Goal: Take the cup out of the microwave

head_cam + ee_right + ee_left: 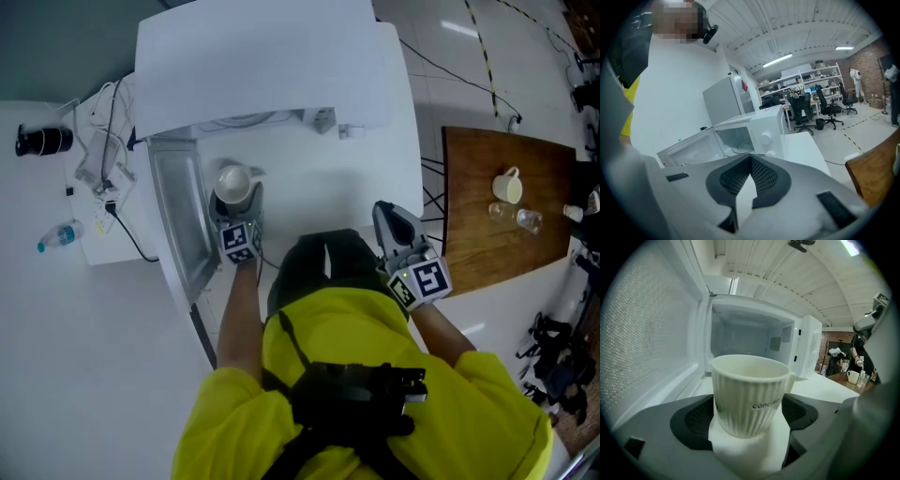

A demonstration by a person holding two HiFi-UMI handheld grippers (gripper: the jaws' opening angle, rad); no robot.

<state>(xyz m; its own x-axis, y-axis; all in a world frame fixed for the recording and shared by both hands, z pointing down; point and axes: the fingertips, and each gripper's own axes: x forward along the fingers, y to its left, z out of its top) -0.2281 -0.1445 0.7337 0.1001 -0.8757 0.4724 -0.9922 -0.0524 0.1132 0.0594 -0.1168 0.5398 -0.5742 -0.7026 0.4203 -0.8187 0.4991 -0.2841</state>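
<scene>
Cup (747,394) is clamped upright between the left gripper (751,439) jaws, clear of the open microwave (750,331), likely to stay level. Right gripper (744,187) hangs aside, jaws together, empty.

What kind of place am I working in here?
Likely a lab or workshop office: the microwave stands on a white table, with office chairs and storage shelves behind.

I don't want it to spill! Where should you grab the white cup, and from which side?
Grip the cup by its ribbed wall, around the middle, coming in level from the side away from its handle. It stands upright and narrows toward the bottom, so a squeeze from both sides should keep it level. The left gripper holds it like that.
</scene>
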